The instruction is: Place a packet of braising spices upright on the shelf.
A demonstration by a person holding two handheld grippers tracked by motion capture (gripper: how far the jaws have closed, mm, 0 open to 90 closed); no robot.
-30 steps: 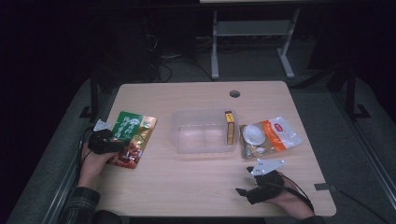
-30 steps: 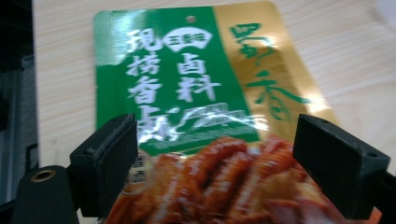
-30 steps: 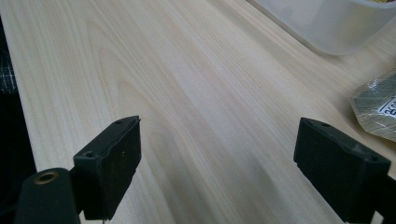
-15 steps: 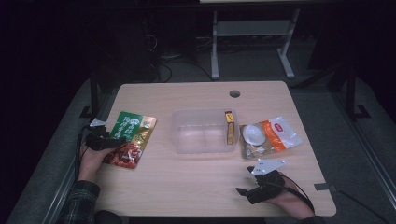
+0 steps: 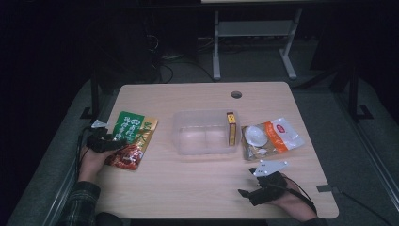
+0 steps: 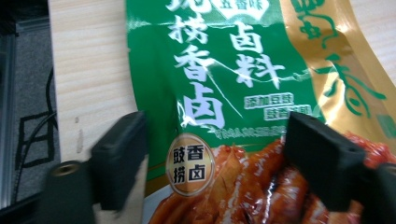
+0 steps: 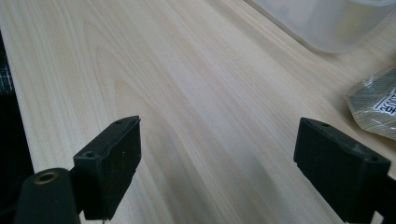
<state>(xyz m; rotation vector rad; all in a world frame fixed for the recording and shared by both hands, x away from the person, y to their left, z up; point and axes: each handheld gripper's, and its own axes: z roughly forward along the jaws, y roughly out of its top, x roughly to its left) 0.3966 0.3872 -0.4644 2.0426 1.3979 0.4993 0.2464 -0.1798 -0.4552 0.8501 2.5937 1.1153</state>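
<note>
Sauce packet (image 5: 132,140), green and gold with red food printed at its near end, lies flat on the tabletop (image 5: 197,188), well to the left of the clear plastic tub (image 5: 205,133) at the centre. The left claw (image 5: 114,142) sits at the packet's left edge. In the left gripper view its jaws straddle the packet (image 6: 233,107), one off the left edge over bare wood, the other over the printed food. The jaws have just been closing, with the packet between them, but the pads do not yet press on it: the claw is open. Judged purpose: a grip across the packet's width, to lift it toward the tub.

Inside the tub, a small yellow box (image 5: 230,128) stands against the right wall. Just right of the tub lies a clear bag with an orange label (image 5: 270,139).

The right claw (image 5: 244,193) rests on the tabletop in front of the tub and to the right, jaws wide apart over bare wood (image 7: 196,116), holding nothing. It appears parked, leaving the left side free to work.
</note>
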